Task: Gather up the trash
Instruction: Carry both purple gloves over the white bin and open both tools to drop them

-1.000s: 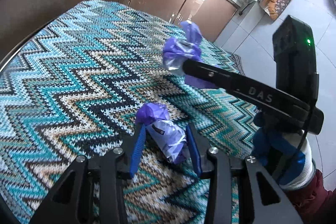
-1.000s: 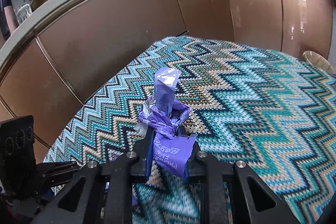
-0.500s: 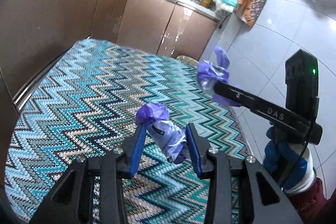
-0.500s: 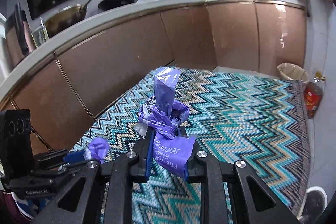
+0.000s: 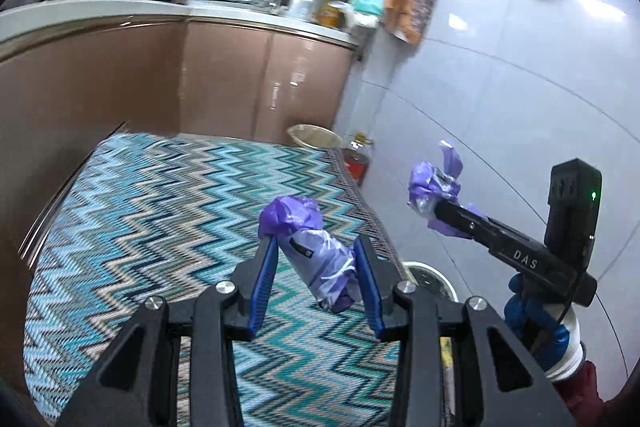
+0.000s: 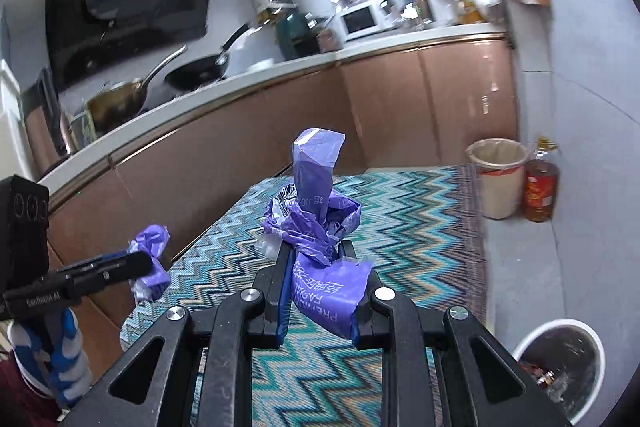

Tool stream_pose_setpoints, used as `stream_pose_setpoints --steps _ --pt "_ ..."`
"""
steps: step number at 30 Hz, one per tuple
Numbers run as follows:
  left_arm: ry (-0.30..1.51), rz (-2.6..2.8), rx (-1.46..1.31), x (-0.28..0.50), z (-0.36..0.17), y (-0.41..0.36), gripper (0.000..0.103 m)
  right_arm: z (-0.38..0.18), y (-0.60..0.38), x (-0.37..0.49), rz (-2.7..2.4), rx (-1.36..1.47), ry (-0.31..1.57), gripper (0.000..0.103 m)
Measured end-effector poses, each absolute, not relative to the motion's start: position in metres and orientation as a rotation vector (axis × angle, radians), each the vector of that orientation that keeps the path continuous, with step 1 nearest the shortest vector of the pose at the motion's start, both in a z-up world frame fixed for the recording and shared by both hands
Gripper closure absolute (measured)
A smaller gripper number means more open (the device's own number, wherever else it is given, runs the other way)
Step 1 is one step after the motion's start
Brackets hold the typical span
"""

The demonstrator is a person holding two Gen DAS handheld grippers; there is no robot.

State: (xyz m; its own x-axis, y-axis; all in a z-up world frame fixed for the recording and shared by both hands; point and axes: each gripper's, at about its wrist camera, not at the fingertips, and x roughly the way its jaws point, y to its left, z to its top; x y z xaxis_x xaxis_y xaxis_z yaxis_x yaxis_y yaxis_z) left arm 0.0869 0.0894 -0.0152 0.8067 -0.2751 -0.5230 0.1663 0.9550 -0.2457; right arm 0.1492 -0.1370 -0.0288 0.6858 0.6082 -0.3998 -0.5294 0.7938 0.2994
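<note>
Left gripper [image 5: 316, 259]: jaws part-closed, blue pads clamped on a rolled purple wrapper [image 5: 316, 261], which is held clear above the zigzag rug [image 5: 160, 227]. Seen from the right wrist, the same bundle shows at that view's left edge. Right gripper [image 6: 316, 267]: jaws nearly closed, gripping a crumpled purple packet [image 6: 316, 223] whose upper end stands upright above the fingers; printed lettering is visible on its lower fold. Beyond, a lined bin [image 6: 498, 183] stands at the rug's far corner against the brown cabinets [image 6: 420, 107], with a red-labelled bottle [image 6: 541, 191] just beside it. A white bin [image 6: 560, 371] holding refuse sits on the tiled floor, lower right.
</note>
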Motion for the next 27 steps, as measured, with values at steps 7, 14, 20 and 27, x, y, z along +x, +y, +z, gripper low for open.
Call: stream_pose_setpoints --steps 7,14,20,27 --pt "0.634 -0.393 -0.097 0.125 -0.008 -0.004 0.066 -0.044 -0.235 0.137 0.456 0.253 0.485 0.083" --pt "0.685 -0.539 -0.024 0.176 -0.018 -0.103 0.066 -0.068 -0.316 0.141 0.276 0.298 0.523 0.083" --pt "0.771 -0.633 0.032 0.218 -0.051 -0.175 0.066 -0.100 -0.356 0.155 0.174 0.326 0.592 0.083" --pt "0.868 -0.694 0.097 0.248 -0.099 -0.243 0.066 -0.144 -0.388 0.175 0.105 0.370 0.680 0.080"
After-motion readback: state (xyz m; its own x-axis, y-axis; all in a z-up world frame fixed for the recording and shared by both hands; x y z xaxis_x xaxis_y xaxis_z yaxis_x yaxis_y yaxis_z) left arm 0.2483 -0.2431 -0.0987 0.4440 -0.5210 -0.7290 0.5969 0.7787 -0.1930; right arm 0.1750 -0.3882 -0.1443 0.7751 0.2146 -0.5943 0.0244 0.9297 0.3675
